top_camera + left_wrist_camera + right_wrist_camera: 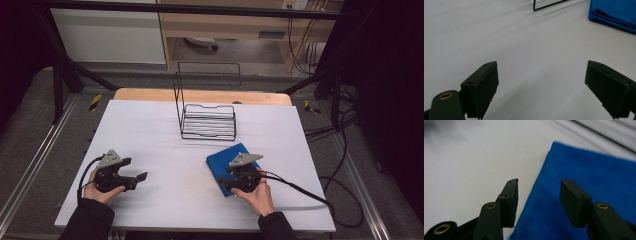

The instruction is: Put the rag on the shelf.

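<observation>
A: Up close, what does the right gripper (537, 195) show?
B: Jaws apart, straddling the folded blue cloth's (599, 182) edge.
A: And overhead?
B: Wire rack (207, 120) behind the cloth, holding nothing; left gripper (134, 171), jaws wide apart, over white table (150, 130).

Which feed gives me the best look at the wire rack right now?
The high view: the black wire rack shows whole there, standing at the far middle of the table beyond the blue cloth. The left gripper view catches one bottom corner of it. The right gripper view has blurred dark lines at its top edge, too unclear to call.
</observation>
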Motion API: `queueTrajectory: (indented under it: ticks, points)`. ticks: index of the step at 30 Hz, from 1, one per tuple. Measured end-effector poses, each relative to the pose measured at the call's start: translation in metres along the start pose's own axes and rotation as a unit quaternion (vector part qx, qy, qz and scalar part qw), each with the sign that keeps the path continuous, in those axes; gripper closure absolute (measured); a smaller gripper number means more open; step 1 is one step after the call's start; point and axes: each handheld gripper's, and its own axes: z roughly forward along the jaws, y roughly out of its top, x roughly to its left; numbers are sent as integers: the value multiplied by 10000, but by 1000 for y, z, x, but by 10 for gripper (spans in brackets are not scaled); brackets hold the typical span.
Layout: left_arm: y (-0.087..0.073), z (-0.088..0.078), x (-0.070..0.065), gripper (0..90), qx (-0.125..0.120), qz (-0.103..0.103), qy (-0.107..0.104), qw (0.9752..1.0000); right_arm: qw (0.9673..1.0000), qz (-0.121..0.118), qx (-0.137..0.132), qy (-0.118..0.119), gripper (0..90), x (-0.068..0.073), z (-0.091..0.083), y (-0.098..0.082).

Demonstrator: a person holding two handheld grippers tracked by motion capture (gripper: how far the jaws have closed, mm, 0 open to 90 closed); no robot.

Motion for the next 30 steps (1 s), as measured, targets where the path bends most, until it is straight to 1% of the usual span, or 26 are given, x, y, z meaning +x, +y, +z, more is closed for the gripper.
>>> queueTrajectory:
  ticks: [4, 6, 7, 9, 10, 11, 14, 15, 16, 17, 18, 19, 22, 23, 24, 25, 26, 27, 28, 29, 30]
  points:
    - [0, 0, 0, 120, 9, -2, -4, 10000, 9998, 38, 215, -11, 588, 4, -2, -16]
    - [0, 0, -1, 119, -1, 3, -8, 10000, 9995, -21, 323, -50, 586, 5, -1, -20]
    - [0, 0, -1, 120, -1, 3, -8, 10000, 9995, -21, 323, -50, 586, 5, -1, -20]
    - [0, 0, -1, 120, -12, -1, -7, 10000, 9993, -142, 334, -130, 576, 7, 2, -25]
    - [0, 0, -1, 120, -15, -3, -8, 10000, 9993, -142, 334, -130, 576, 7, 2, -25]
    - [0, 0, -1, 119, -16, -5, -5, 10000, 9992, -201, 320, -154, 577, 8, 3, -26]
    - [0, 0, -1, 120, -1, 5, -9, 10000, 9991, -217, 297, -199, 585, 9, 4, -27]
    - [0, 0, -1, 120, -3, 4, -9, 10000, 9989, -256, 296, -251, 599, 10, 5, -27]
    - [0, 0, -1, 120, -4, 1, -9, 10000, 9980, -373, 325, -385, 601, 14, 5, -27]
    - [0, 0, -1, 120, -1, 3, -6, 10000, 9975, -433, 342, -444, 599, 16, 6, -27]
    - [0, 0, -1, 120, 3, 3, -2, 10000, 9974, -424, 329, -485, 596, 17, 6, -27]
    - [0, 0, -1, 120, 3, 2, -1, 10000, 9972, -439, 343, -490, 592, 18, 6, -27]
    - [0, -1, -1, 120, -17, -14, 9, 10000, 9976, -386, 347, -469, 574, 17, 6, -27]
    - [0, -1, 0, 120, -16, -15, 9, 10000, 9977, -361, 339, -464, 547, 18, 6, -27]
    - [0, -1, 0, 120, -12, -16, 9, 10000, 9974, -390, 333, -514, 544, 21, 7, -28]
    - [0, -1, 0, 120, -10, -16, 10, 10000, 9963, -504, 364, -596, 545, 23, 8, -28]
    - [0, -1, 0, 120, -12, -19, 10, 10000, 9963, -504, 364, -596, 545, 23, 8, -28]
    - [0, -1, -1, 120, -15, -20, 11, 10000, 9957, -511, 408, -658, 561, 24, 8, -26]
    - [0, -1, -1, 120, -15, -20, 11, 10000, 9957, -490, 412, -669, 586, 24, 8, -26]
    - [0, -1, -1, 120, -17, -13, 10, 10000, 9957, -490, 412, -669, 586, 24, 8, -26]
    - [0, -1, -1, 120, -21, -15, 12, 10000, 9953, -524, 414, -702, 615, 23, 8, -26]
